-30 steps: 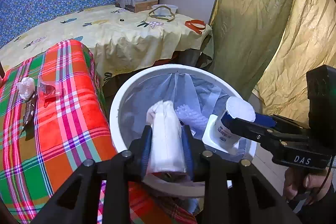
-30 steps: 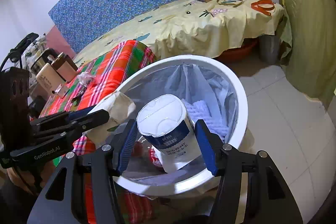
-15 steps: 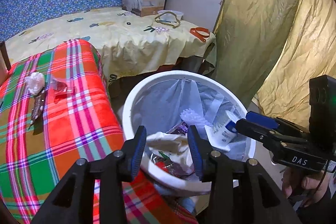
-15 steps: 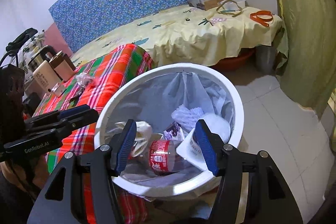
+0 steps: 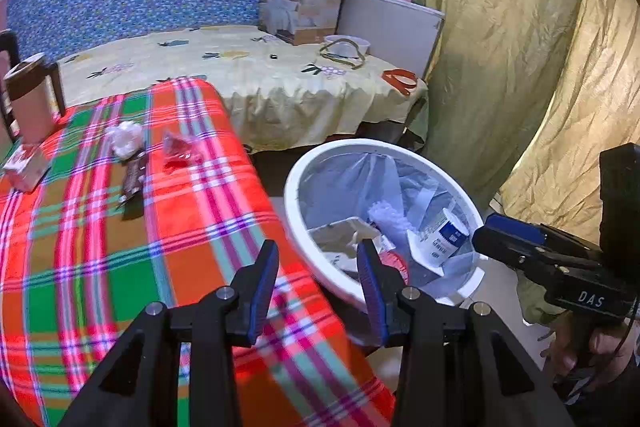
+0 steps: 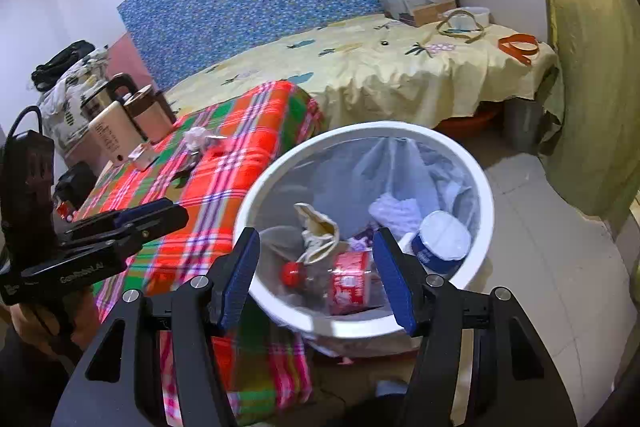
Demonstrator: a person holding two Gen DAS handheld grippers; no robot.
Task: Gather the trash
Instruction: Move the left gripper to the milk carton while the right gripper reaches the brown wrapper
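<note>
Red-labelled bottle [image 6: 349,282] in bin [image 6: 486,195]: right wrist view only.

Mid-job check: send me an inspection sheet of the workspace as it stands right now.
Surface: plaid blanket beside the white bin.
Job's things: tub, cloth pouch and red-label bottle lie in the bin; crumpled tissue and red wrapper lie on the blanket.
Clutter: small carton, mug.
Grippers: left gripper and right gripper open, empty.
Cables: black lead at the left gripper's body.
Surroundings: yellow-clothed bed, cardboard box, curtain.
</note>
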